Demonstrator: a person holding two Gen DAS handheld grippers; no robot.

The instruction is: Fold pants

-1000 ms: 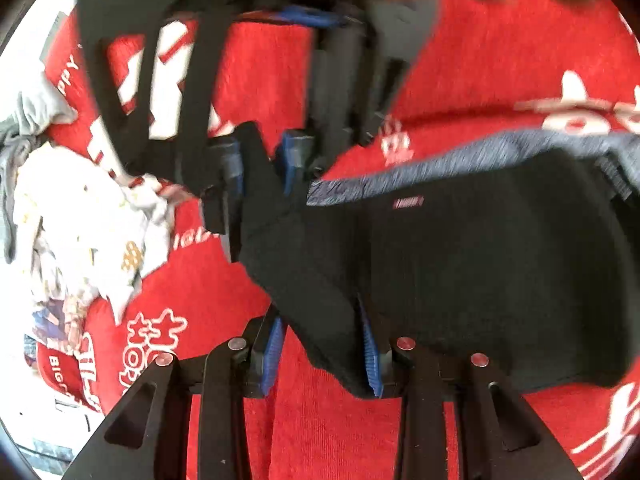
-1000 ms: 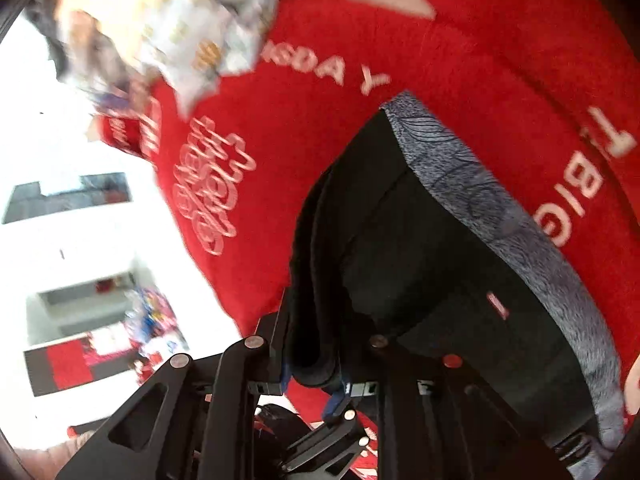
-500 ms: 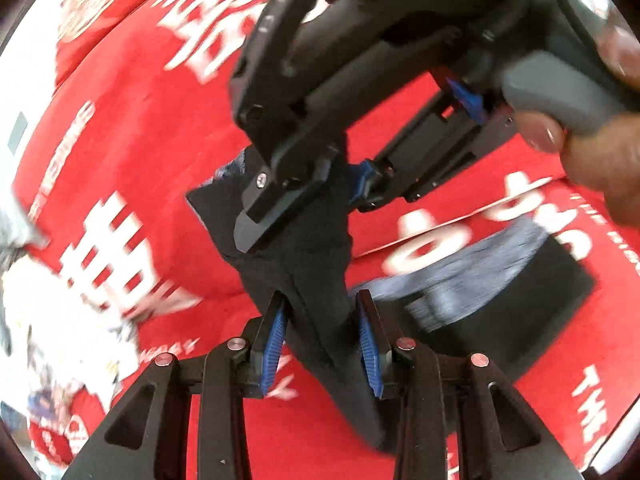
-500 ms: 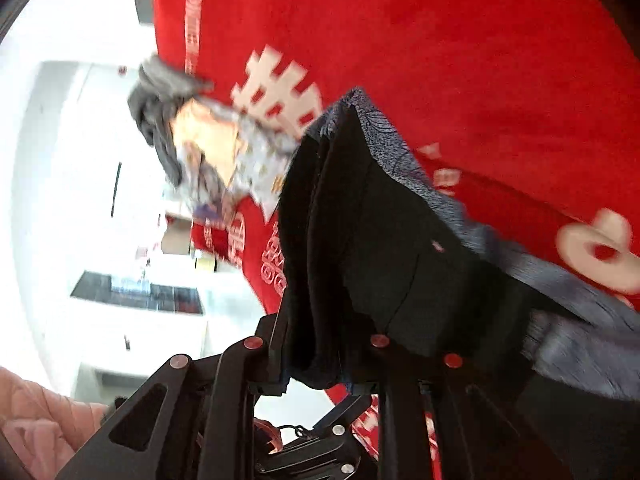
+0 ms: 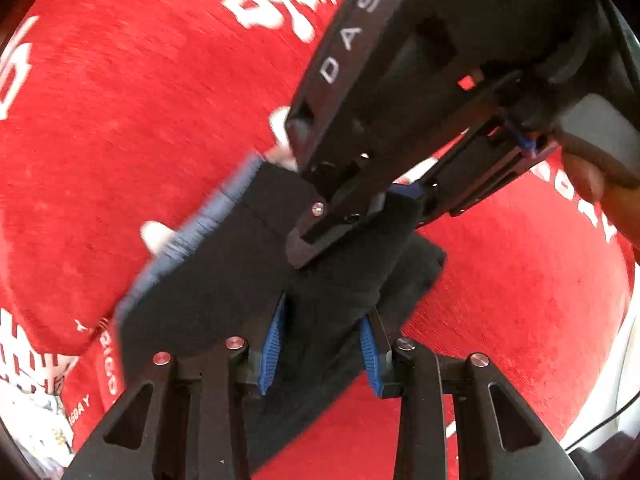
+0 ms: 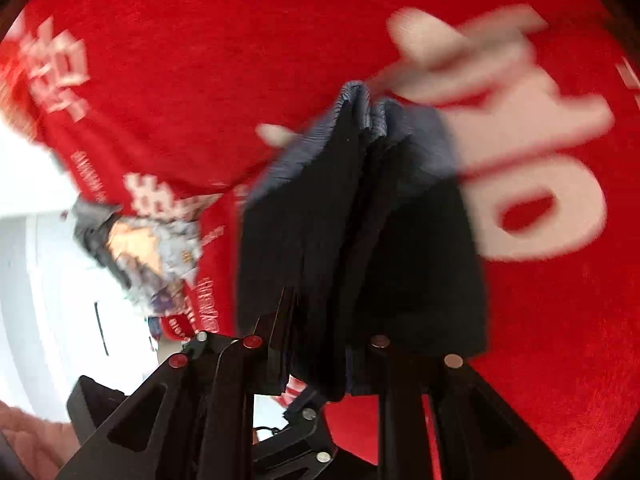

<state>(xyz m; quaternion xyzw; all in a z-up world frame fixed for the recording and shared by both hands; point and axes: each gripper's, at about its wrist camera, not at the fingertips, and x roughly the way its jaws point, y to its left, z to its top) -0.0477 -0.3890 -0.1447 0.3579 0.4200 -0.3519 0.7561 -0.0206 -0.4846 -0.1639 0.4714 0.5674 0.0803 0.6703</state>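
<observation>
At the six o'clock edge of the left wrist view, a thick bunch of the black pants (image 5: 248, 280) is clamped between the blue pads of the left gripper (image 5: 322, 344). Further up, toward one o'clock, another part is pinched by the right gripper (image 5: 360, 216), probably so that one half can be carried over the other. Beyond, the red cloth (image 5: 120, 120) is spread under the lifted pants.

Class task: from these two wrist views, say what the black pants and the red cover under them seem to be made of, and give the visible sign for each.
Black pants: apparently a soft matte knit, since they drape limply, with a ribbed grey-blue waistband.
Red cover: looks like fuzzy, napped cloth, perhaps fleece or terry; its surface is speckled and dull, with white printed lettering.
</observation>
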